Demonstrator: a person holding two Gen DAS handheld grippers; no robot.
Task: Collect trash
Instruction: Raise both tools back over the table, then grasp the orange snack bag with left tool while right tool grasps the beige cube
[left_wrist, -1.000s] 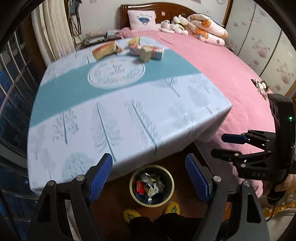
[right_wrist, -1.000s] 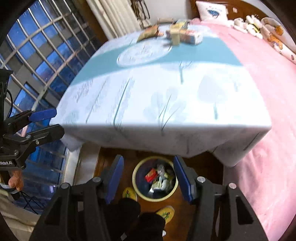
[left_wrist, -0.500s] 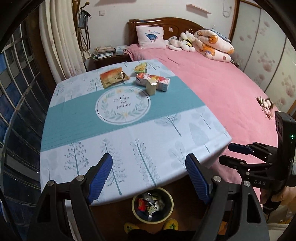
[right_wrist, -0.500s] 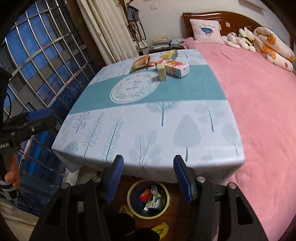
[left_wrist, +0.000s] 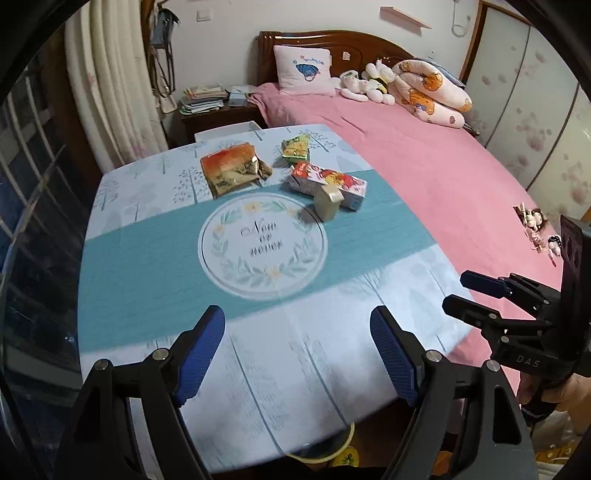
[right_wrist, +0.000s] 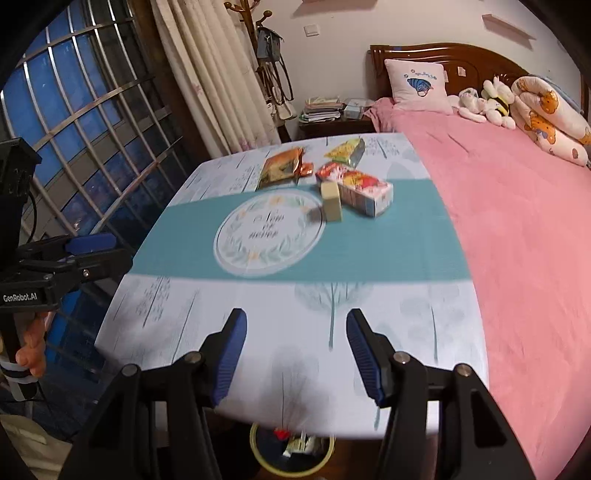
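Trash lies at the far side of the table: an orange snack bag (left_wrist: 231, 170) (right_wrist: 281, 168), a green-yellow packet (left_wrist: 295, 147) (right_wrist: 345, 150), a red and white carton lying flat (left_wrist: 328, 181) (right_wrist: 356, 188) and a small beige carton standing upright (left_wrist: 327, 202) (right_wrist: 331, 201). My left gripper (left_wrist: 297, 354) is open and empty over the near part of the table. My right gripper (right_wrist: 293, 356) is open and empty, also over the near edge. A yellow-rimmed trash bin (right_wrist: 291, 452) holding wrappers stands on the floor under the near edge; only its rim (left_wrist: 321, 452) shows in the left wrist view.
The table carries a blue and white cloth with a round emblem (left_wrist: 262, 243). A pink bed (left_wrist: 424, 166) with pillows and soft toys adjoins the right side. A barred window (right_wrist: 74, 129) and curtains (right_wrist: 207, 74) are on the left, a nightstand (left_wrist: 218, 110) behind.
Both grippers have risen from pointing down at the bin to facing the table top. The trash at the far side has come closer in view. Both stay open.
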